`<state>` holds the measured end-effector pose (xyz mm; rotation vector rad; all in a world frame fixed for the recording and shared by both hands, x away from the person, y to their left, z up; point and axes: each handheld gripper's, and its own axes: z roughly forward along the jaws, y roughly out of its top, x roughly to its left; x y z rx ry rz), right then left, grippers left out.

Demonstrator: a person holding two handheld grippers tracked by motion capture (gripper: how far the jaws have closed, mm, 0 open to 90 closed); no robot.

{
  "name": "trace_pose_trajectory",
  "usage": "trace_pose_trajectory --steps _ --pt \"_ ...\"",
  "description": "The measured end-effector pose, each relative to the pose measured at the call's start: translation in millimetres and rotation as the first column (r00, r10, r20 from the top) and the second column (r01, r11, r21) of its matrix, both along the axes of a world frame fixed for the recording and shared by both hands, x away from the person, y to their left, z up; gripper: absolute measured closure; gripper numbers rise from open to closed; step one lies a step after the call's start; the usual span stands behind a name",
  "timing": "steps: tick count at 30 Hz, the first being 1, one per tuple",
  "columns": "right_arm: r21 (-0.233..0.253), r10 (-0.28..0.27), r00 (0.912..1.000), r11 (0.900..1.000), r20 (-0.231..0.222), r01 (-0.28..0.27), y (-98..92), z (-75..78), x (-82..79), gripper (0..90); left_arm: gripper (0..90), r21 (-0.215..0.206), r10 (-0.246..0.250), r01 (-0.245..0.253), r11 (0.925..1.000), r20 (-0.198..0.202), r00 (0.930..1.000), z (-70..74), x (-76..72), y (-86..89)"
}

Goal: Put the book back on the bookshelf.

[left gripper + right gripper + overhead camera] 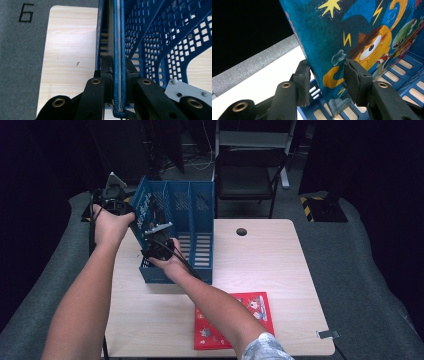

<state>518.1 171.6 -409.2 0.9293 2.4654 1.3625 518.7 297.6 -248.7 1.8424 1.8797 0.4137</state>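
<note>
A blue three-slot file rack (pixel 200 205) stands on the light wood table (pixel 260 265). A thin blue book with a cartoon cover (pixel 352 27) stands tilted in the rack's left slot. My left gripper (pixel 136 217) reaches in from the rack's upper left. In its own view the left gripper (pixel 118 67) is shut on the book's edge (pixel 117 37), beside the perforated rack walls (pixel 155 37). My right gripper (pixel 156 237) is low inside the same slot. There the right gripper (pixel 327 72) is open, its jaws astride the book's lower corner above the slotted rack floor (pixel 407 67).
A red picture book (pixel 235 320) lies flat at the table's front, under the right forearm. A round cable hole (pixel 241 231) sits right of the rack. A black chair (pixel 250 175) stands behind the table. A small metal clip (pixel 327 334) sits at the front right edge.
</note>
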Motion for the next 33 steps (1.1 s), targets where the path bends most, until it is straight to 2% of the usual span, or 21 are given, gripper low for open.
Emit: trace_pose_trajectory --steps 1,3,5,9,10,13,14,15,16,19,24,28,33 --pt "0.001 -0.013 0.9992 1.0 -0.037 0.013 0.8 1.2 -2.4 57.0 82.5 0.012 -0.002 0.002 0.9999 -0.005 1.0 1.1 0.3 -1.2" --pt "0.019 -0.013 0.9984 1.0 -0.056 0.014 2.7 1.8 -3.0 57.0 82.5 0.026 -0.003 0.003 0.9996 -0.002 1.0 2.1 0.7 -2.9" --pt "0.011 -0.011 0.9989 1.0 -0.046 0.011 3.9 2.9 -2.3 57.1 82.5 0.033 -0.008 0.008 0.9994 0.005 1.0 2.2 1.3 -2.8" --pt "0.01 -0.021 0.9976 1.0 -0.067 0.021 5.5 3.0 -1.3 57.0 82.3 0.014 -0.009 0.009 0.9999 0.004 1.0 0.5 1.6 1.8" --pt "0.01 -0.003 0.9998 1.0 -0.017 0.004 5.0 1.5 2.2 56.8 82.2 0.01 -0.011 0.011 0.9999 0.009 0.9999 0.1 1.4 2.7" --pt "0.009 -0.012 0.9996 1.0 -0.025 0.012 6.9 1.8 2.4 56.1 82.1 0.009 -0.009 0.009 0.9999 0.017 0.9998 -0.2 0.7 4.1" --pt "-0.011 -0.018 0.998 1.0 -0.061 0.017 7.0 4.1 0.8 56.0 82.1 0.009 -0.008 0.008 0.9999 0.021 0.9998 -0.5 0.6 4.3" --pt "-0.002 -0.01 0.9997 1.0 -0.025 0.01 7.9 2.8 2.9 56.0 82.1 0.009 -0.01 0.01 0.9999 0.024 0.9997 -0.8 0.3 5.0" --pt "0.001 -0.016 0.9992 1.0 -0.038 0.016 9.2 3.2 1.7 56.0 81.8 0.004 -0.013 0.013 0.9999 0.026 0.9996 -0.8 0.0 5.6" --pt "0.007 -0.019 0.9995 1.0 -0.023 0.02 9.2 2.3 3.1 55.7 80.4 -0.01 -0.018 0.018 0.9998 0.022 0.9996 -0.8 -1.0 7.0" --pt "0.009 -0.028 0.9995 1.0 -0.013 0.028 9.1 3.0 -0.5 55.3 73.7 -0.019 -0.027 0.028 0.9994 0.041 0.9988 1.5 -4.2 9.0" --pt "0.007 -0.038 0.9988 0.999 -0.032 0.038 6.9 7.3 -2.2 53.7 69.3 -0.05 -0.029 0.031 0.9983 0.042 0.9987 1.6 -6.2 9.8" --pt "0.017 -0.032 0.9988 0.999 -0.036 0.033 5.0 7.0 -4.1 51.4 62.4 -0.054 -0.044 0.047 0.9974 0.054 0.9976 1.4 -7.5 8.7"
